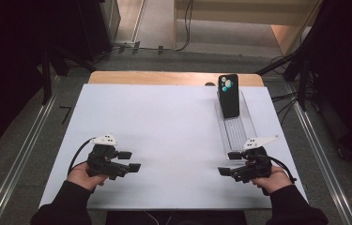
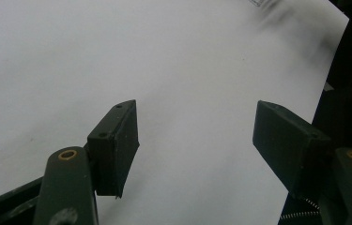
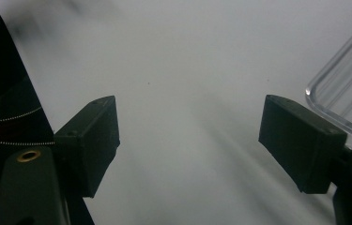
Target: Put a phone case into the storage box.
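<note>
A black phone (image 1: pixel 228 96) with light and teal dots on its back stands upright at the far end of a long clear plastic tray (image 1: pixel 239 133) on the right of the white board (image 1: pixel 164 126). My left gripper (image 1: pixel 131 161) rests low at the near left and points right. Its jaws are open over bare board (image 2: pixel 197 136). At the near right, my right gripper (image 1: pixel 226 163) points left, just below the tray's near end. Its jaws are open with nothing between them (image 3: pixel 190 136). The tray's rounded corner (image 3: pixel 347 93) lies beside the right-hand jaw.
The white board sits on a wooden table whose far edge (image 1: pixel 173 78) shows behind it. Dark stands and cables (image 1: pixel 300 79) crowd the floor at the far right, and metal rails (image 1: pixel 19 154) run along both sides of the table.
</note>
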The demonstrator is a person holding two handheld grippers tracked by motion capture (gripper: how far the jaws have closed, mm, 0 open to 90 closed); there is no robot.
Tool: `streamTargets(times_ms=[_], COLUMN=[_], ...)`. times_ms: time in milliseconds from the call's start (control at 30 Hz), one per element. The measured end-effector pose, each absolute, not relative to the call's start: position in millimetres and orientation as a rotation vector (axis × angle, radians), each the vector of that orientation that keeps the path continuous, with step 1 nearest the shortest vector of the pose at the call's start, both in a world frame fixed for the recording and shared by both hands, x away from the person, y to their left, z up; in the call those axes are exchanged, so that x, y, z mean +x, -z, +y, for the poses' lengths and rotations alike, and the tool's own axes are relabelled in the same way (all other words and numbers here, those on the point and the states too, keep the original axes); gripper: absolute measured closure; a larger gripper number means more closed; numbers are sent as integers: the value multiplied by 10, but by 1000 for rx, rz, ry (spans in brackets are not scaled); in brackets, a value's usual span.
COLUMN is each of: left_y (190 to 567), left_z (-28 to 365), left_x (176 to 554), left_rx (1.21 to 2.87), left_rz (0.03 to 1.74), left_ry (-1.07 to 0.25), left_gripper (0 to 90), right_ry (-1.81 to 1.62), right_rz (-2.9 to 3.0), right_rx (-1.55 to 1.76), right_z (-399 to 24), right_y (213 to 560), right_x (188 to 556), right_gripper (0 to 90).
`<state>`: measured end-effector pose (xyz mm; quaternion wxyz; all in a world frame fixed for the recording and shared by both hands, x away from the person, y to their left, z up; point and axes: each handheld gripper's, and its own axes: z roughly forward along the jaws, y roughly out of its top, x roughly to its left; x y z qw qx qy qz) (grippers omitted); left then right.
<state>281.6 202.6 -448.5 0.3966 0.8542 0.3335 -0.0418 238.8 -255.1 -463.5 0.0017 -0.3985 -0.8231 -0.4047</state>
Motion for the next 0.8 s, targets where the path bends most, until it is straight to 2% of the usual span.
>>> streamTargets(times_ms=[800], left_y=[4528], left_z=[2074], left_x=[2827], left_rx=[2174], left_rz=[857], left_ry=[106], left_gripper=[320], right_ry=[1234], right_rz=[-2579], right_rx=[-1349], right_z=[-2752], right_y=[4748], right_x=[2385], right_gripper=[186])
